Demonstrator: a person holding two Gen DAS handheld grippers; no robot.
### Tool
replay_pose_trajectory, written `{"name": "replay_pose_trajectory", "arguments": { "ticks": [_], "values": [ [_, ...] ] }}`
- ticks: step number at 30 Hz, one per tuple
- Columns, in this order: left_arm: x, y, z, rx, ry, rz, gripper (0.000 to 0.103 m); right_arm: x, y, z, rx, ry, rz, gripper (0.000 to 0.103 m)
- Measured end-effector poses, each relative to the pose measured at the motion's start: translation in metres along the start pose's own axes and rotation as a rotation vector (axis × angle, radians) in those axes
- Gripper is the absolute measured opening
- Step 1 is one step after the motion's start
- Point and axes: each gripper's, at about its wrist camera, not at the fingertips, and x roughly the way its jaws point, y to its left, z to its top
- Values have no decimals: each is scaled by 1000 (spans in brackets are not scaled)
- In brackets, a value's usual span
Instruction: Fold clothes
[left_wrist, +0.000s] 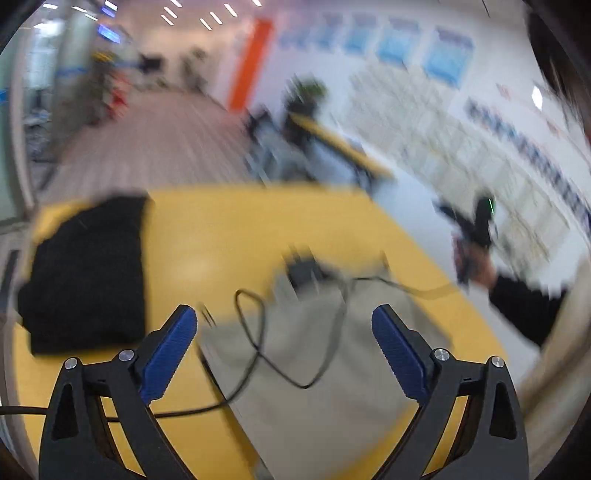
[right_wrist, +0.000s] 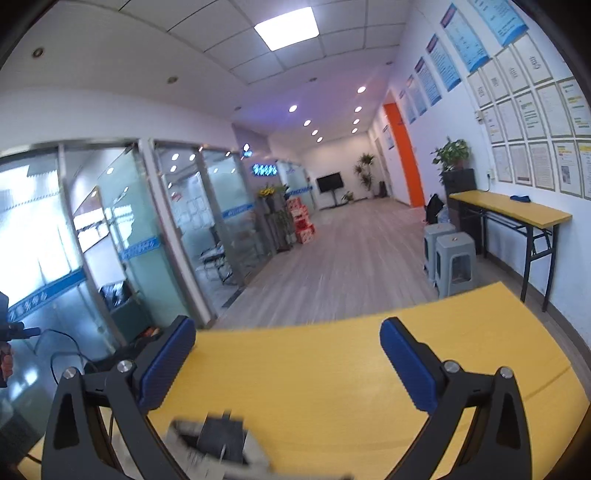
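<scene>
A grey-beige garment (left_wrist: 314, 369) lies spread on the yellow table (left_wrist: 229, 236), with a dark patch at its far end. My left gripper (left_wrist: 284, 332) is open and empty, hovering above the garment. A folded black garment (left_wrist: 88, 273) lies at the table's left. The right gripper (left_wrist: 476, 225) shows in the left wrist view, held up at the right, blurred. In the right wrist view my right gripper (right_wrist: 288, 354) is open and empty above the table (right_wrist: 332, 369); the grey garment's end (right_wrist: 218, 443) sits below it.
A thin black cable (left_wrist: 258, 347) loops over the grey garment and runs off the table's left edge. Grey stools (right_wrist: 452, 258) and a narrow yellow side table (right_wrist: 517, 214) stand by the right wall. Glass partitions (right_wrist: 129, 229) line the left.
</scene>
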Motion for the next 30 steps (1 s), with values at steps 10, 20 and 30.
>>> {"name": "replay_pose_trajectory", "arguments": {
  "ticks": [10, 20, 30],
  "values": [
    [98, -27, -129, 11, 473, -215, 96, -59, 65, -188, -47, 548, 111, 103],
    [-22, -46, -101, 12, 325, -172, 96, 6, 155, -184, -263, 612, 363, 103],
    [-107, -55, -94, 5, 213, -123, 100, 199, 147, -215, -175, 670, 242, 88]
  ]
}}
